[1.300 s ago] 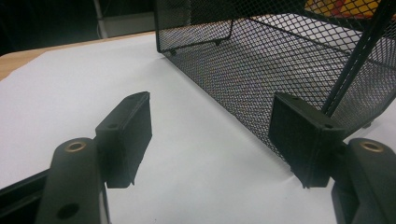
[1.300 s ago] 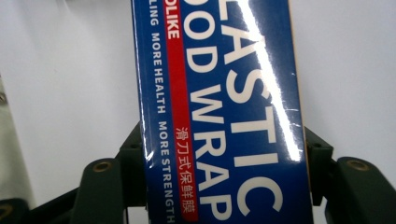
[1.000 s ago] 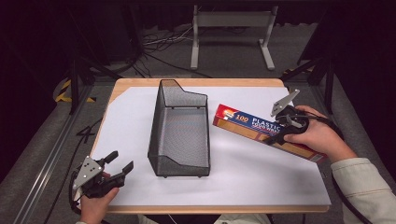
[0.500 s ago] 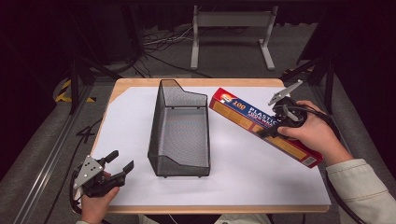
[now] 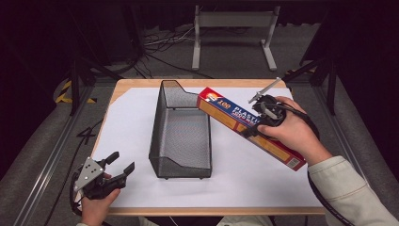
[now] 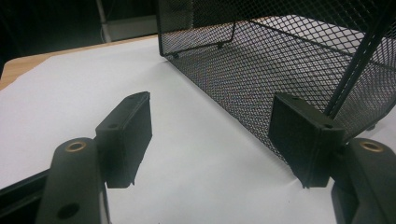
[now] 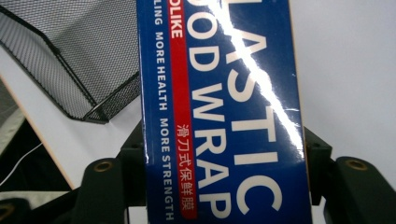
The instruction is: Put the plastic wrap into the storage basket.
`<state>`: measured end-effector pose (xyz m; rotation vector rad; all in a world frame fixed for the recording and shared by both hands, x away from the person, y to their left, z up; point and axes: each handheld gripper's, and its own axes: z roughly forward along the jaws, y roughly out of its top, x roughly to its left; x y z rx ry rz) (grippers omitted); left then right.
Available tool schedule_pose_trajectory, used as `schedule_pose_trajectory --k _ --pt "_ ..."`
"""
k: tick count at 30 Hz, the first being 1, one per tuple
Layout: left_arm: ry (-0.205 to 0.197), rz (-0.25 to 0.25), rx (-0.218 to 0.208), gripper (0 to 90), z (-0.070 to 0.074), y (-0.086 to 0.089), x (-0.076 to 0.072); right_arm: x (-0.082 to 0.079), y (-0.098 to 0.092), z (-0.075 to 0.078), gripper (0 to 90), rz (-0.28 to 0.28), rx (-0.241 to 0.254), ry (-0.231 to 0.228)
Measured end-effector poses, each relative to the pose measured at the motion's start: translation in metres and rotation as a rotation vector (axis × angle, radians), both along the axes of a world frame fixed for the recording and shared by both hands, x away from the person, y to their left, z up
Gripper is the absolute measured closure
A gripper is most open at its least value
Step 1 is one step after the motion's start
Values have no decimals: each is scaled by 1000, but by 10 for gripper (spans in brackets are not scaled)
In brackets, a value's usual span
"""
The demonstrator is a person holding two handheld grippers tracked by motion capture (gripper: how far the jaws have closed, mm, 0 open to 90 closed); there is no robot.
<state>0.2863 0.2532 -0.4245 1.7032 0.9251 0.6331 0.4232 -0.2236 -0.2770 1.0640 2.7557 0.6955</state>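
Your right gripper [image 5: 258, 123] is clamped around the plastic wrap box [image 5: 235, 117], held tilted at about 3 o'clock with its far end over the mesh basket [image 5: 181, 127] rim. Your left gripper [image 5: 120, 165] sits at 7 o'clock near the table [image 5: 141, 84] edge, jaws wide apart, holding nothing.

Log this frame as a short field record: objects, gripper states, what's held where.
surface: table with white sheet
basket: black mesh basket, middle of table, nothing visible inside
box: plastic wrap box, tilted, far end over the basket's right rim
right hand-held gripper: shut on the box, mid-length
left hand-held gripper: open, holding nothing, near table's front left corner
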Motion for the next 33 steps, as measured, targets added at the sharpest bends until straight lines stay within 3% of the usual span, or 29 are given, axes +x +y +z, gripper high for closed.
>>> schedule_pose_trajectory --k 8,15,22,33 --pt "-1 11 -1 311 0 3 -2 5 34 5 392 -64 13 9" --pt "-7 15 -3 313 1 4 -3 9 58 8 392 -159 13 13" --pt "-4 11 -1 314 1 3 -2 11 77 11 392 -203 11 6" --pt "-10 15 -3 315 1 4 -2 13 107 6 392 -279 18 33"
